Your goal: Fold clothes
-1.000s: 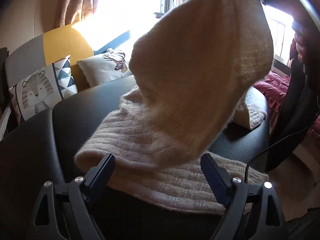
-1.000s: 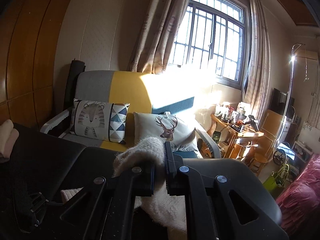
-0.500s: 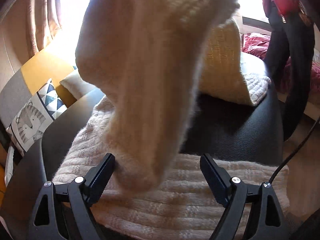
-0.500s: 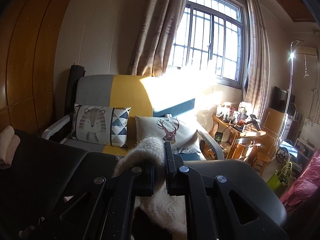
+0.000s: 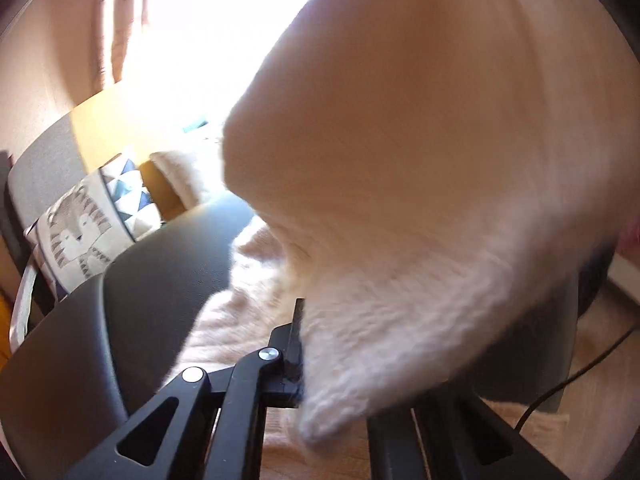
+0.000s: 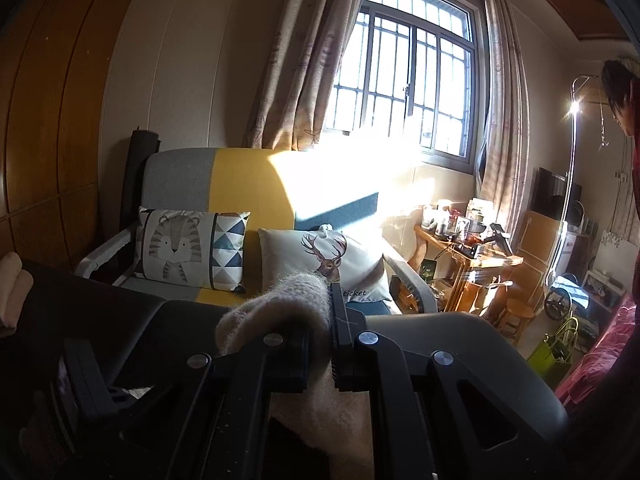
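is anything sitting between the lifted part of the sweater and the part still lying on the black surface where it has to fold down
Nothing visible lies between them. The lifted sweater hangs over its lower part on the black surface, with only the left gripper at its hem. The right gripper pinches the knit. Motion blur hides finer detail.

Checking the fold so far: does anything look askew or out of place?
Nothing damaged. The sweater hangs bunched rather than flat, clamped in the right gripper, its lower end draped over the left gripper.

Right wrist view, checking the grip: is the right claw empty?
No, the right claw is shut on a fold of the cream knit sweater.
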`<state>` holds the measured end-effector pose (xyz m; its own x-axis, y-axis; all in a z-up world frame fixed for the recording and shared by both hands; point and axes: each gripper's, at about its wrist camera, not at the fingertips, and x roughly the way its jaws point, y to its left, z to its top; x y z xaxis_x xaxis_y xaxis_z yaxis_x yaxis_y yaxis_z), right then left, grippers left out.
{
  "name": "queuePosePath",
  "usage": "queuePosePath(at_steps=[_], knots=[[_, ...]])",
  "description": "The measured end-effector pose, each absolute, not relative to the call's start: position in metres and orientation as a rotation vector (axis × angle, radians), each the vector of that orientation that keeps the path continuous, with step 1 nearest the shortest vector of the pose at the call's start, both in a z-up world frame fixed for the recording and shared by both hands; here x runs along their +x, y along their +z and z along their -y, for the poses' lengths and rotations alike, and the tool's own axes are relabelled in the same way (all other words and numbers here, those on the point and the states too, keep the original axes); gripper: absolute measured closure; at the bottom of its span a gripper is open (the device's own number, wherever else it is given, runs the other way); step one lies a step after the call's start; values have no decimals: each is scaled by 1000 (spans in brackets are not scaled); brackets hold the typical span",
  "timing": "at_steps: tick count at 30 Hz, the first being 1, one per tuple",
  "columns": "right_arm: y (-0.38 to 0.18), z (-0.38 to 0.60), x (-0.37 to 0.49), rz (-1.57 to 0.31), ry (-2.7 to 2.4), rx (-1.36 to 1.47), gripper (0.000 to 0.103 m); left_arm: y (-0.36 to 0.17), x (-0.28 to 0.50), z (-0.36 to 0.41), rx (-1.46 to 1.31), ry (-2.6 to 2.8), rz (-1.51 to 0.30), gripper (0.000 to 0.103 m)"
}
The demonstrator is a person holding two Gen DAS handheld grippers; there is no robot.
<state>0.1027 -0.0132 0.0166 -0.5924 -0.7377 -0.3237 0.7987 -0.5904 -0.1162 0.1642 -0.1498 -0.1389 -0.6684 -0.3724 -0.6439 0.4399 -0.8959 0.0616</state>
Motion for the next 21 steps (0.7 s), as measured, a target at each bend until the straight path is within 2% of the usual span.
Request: queuePosePath(at_steps=[5,7,8,9,10,11,12,21], knots=[[-15,9,83,-317,-2186,427,94,-97,194,190,726,-2441,-227,98],[-27,9,78,-336,-2163,470,86,-84,202,201,676,-2424,-257,98],[-34,9,78,-348,-2147,487,78,-79,206,205,652,-2418,-267,98],[-42,8,78,-359,-2137,500,64,-74,208,208,632,-2415,-269,98],[-49,7,80,-369,-2130,513,55,-71,211,209,615,-2414,-267,98],[-57,5,81,-382,-2128,521,37,-67,213,208,599,-2413,-263,98],[-64,2,83,-401,-2128,521,29,-63,215,208,587,-2413,-258,98],[-145,-34,120,-645,-2137,600,27,-31,221,200,501,-2445,-221,98]])
